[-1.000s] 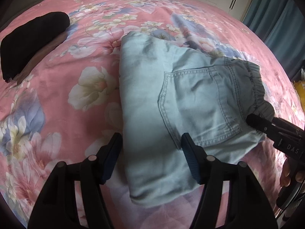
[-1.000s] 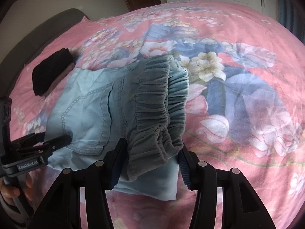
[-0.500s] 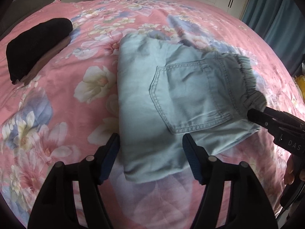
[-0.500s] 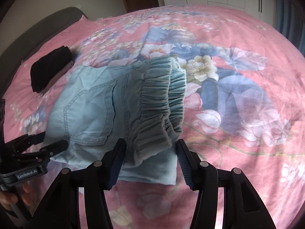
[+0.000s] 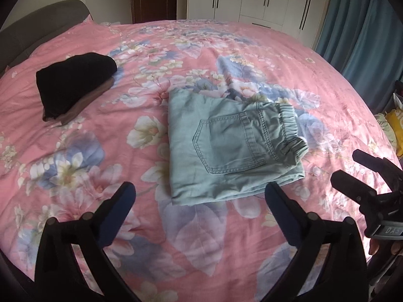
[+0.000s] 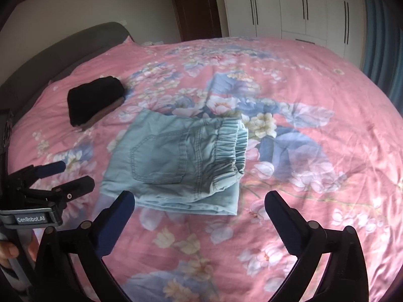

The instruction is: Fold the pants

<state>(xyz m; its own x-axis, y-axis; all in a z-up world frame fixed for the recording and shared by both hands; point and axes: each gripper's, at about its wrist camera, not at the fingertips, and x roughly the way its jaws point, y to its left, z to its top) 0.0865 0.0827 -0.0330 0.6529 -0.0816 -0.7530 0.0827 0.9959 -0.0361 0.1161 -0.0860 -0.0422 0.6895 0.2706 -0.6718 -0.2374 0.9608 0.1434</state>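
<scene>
Both jaws are opening wide with nothing between them: the left gripper (image 5: 200, 195) and right gripper (image 6: 199, 202) hang clear of the folded light-blue pants (image 5: 226, 148) on the floral bedspread (image 5: 252, 50), judged finished. The left gripper reads "GenRobot.AI"; the right shows "DAS".

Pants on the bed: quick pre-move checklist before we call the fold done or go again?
1. Light blue pants folded into a compact stack, pocket up: ok.
2. Left gripper clear of fabric, jaws opening, nothing between its fingers: ok.
3. Right gripper clear of fabric, jaws opening, nothing between: ok.
4. Elastic waistband lying flat: not ok, it bunches up at the near corner.
5. Edges aligned: not ok, bottom layer sticks out past the top.
6. Black folded stack apart from the pants: ok.
</scene>
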